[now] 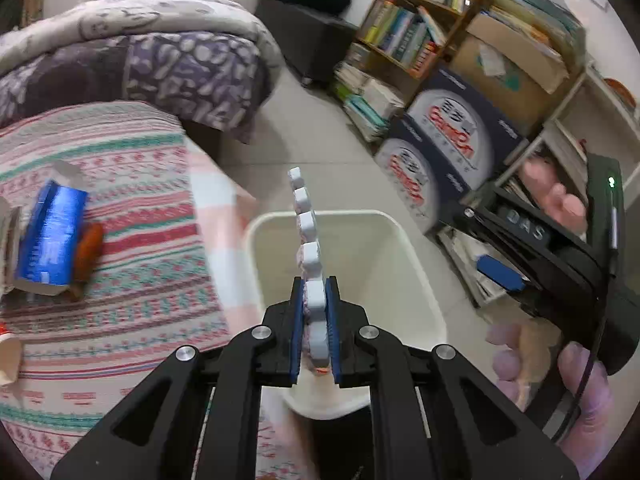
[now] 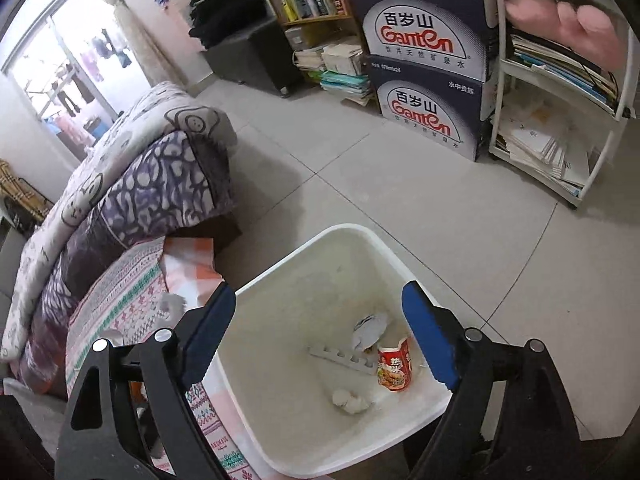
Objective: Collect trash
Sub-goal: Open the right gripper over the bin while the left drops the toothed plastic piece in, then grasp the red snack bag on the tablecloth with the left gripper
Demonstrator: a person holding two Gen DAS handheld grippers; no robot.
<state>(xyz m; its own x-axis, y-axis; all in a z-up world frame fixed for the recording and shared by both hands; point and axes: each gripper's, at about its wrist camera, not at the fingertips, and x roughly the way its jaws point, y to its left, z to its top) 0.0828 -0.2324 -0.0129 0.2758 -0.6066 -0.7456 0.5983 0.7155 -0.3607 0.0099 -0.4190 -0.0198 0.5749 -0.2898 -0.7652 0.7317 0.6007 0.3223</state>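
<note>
My left gripper (image 1: 315, 284) is shut on the lower end of a white blister strip (image 1: 306, 220), which stands upright over the white trash bin (image 1: 392, 220). In the right wrist view my right gripper (image 2: 320, 292) hangs open over the same bin (image 2: 344, 227), with nothing between its blue pads. Inside the bin lie a red paper cup (image 2: 395, 368), crumpled paper (image 2: 370, 332), another blister strip (image 2: 344, 358) and a tissue wad (image 2: 350, 400). On the patterned bedspread (image 1: 120, 280) lie a blue carton (image 1: 50, 236), an orange wrapper (image 1: 88, 252) and a paper cup (image 1: 8, 356).
The bin stands on the tiled floor against the bed's edge. Two stacked water cartons (image 2: 424, 40), a wooden bookshelf (image 1: 420, 20) and a white shelf cart (image 2: 560, 120) line the far wall. A folded quilt (image 2: 140, 180) lies on the bed. A hand (image 1: 576, 380) holds the right gripper (image 1: 486, 242).
</note>
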